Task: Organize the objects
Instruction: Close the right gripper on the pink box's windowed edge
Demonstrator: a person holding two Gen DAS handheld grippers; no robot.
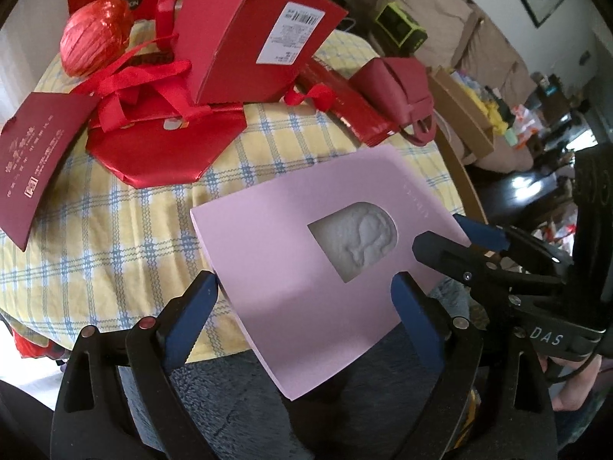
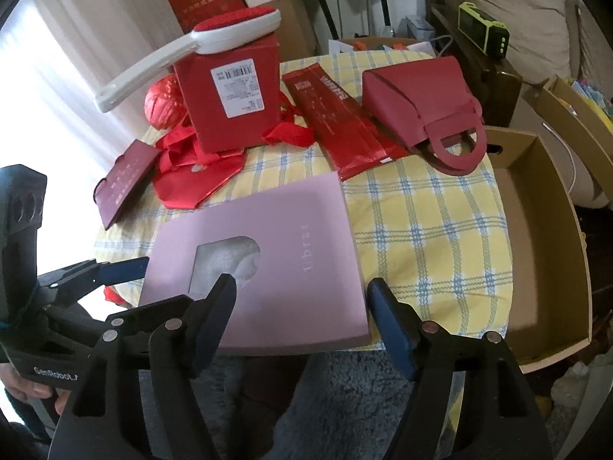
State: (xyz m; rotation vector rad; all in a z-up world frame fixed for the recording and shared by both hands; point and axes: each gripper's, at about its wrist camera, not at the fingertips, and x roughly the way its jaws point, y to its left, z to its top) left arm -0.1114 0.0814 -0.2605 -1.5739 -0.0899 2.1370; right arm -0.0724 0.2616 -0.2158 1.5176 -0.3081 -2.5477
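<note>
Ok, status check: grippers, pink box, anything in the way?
Left gripper and right gripper both open, straddling pink box. Box flat at table's near edge, overhanging. Nothing in the way.

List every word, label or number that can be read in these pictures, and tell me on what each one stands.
"Librat", uncertain, faint: pink box.
"DAS": right gripper's body.
"GenRobot", then cut off: left gripper's body.
Barcode label: tall red box, print too small.
Chinese characters: dark red envelope, long red packet, too blurred.
</note>
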